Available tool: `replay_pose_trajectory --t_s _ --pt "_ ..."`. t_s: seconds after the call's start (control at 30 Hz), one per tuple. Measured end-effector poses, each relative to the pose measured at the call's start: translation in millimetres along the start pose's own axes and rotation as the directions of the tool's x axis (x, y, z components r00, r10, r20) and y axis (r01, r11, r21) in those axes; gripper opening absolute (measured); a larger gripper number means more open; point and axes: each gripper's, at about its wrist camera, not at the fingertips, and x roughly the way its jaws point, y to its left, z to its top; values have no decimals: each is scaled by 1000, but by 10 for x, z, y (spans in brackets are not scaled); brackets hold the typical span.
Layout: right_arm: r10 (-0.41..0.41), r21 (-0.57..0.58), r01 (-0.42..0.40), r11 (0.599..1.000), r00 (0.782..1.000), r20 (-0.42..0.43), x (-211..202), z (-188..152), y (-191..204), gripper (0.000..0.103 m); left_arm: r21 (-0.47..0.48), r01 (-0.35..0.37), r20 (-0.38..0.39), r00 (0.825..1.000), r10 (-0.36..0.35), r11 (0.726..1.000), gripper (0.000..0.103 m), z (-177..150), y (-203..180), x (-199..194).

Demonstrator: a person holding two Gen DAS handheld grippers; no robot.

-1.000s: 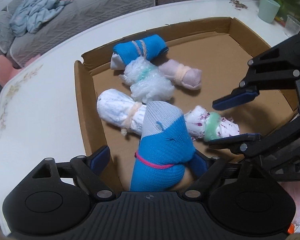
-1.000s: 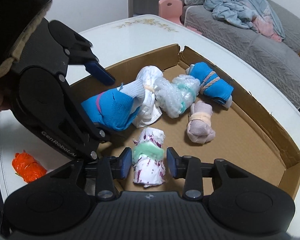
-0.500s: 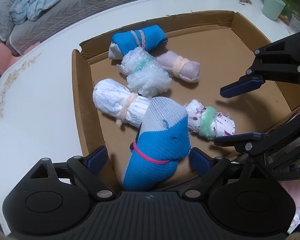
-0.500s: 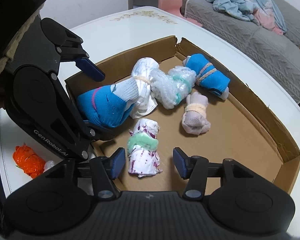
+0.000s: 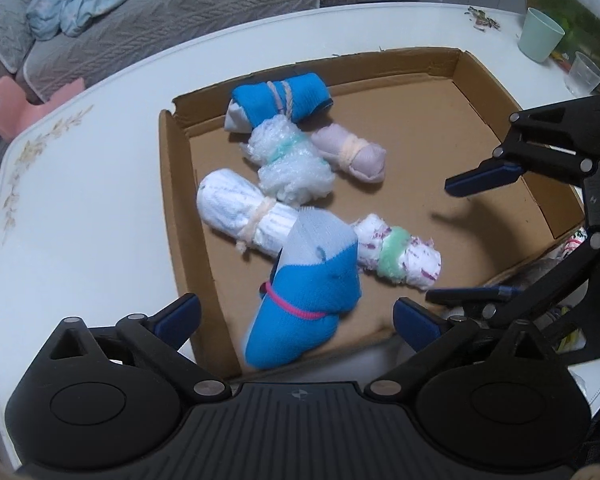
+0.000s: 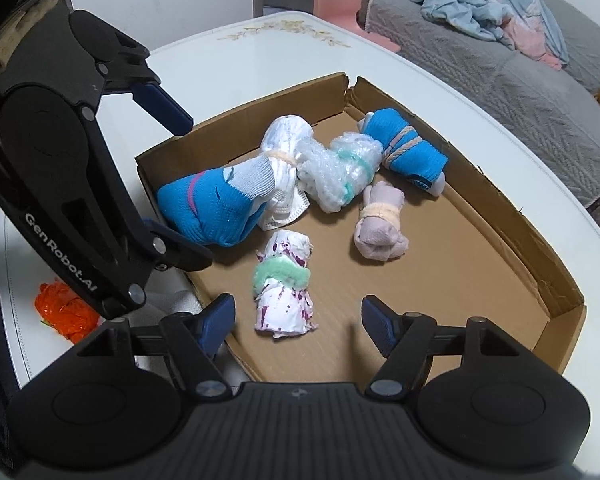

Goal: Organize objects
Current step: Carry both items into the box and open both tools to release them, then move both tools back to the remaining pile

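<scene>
A shallow cardboard tray (image 5: 172, 184) on the white table holds several tied bundles. Between the wide, still opening jaws of my left gripper (image 5: 298, 316) lies a blue and grey sock bundle (image 5: 312, 288) with a pink band, leaning on a white bundle (image 5: 240, 208); the pads stand clear of it. My right gripper (image 6: 298, 322) is also opening. A white purple-speckled bundle (image 6: 284, 284) with a green band rests on the tray floor between its fingers, untouched. Further back lie a bubble-wrap bundle (image 6: 340, 176), a rope-tied blue bundle (image 6: 404, 148) and a lilac bundle (image 6: 380, 224).
An orange bundle (image 6: 64, 312) sits on the table (image 5: 80, 200) outside the tray's near corner. A green cup (image 5: 540, 40) and a clear cup (image 5: 586, 76) stand at the far table edge. A grey sofa (image 6: 500, 80) with clothes and a pink stool (image 5: 24, 108) lie beyond.
Both grippers have spread their jaws. The left let go of the blue sock bundle, which now lies in the tray. The right released the speckled bundle.
</scene>
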Motion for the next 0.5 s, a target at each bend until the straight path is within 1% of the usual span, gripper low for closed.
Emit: replay_pose_trajectory --t_s 0.07,0.13,0.17,0.33,0.5 --pt "2 4 -2 1000 1000 6 -47 -5 -2 67 -4 -4 3 1000 4 1000 103 -47 11 -30" --pt "9 10 -10 1000 1000 15 -97 -13 -2 75 -10 -1 10 1000 1 1000 103 -99 26 -72" --pt "13 8 -13 1000 1000 22 -125 -22 8 77 -13 3 17 1000 -3 1000 103 -129 31 -100" --pt "10 3 -10 1000 999 51 -263 -88 62 77 -23 16 52 999 -15 1000 103 -306 35 -249" --pt "3 50 -8 999 995 100 -469 -225 47 79 -38 30 98 995 -26 999 103 -548 41 -389"
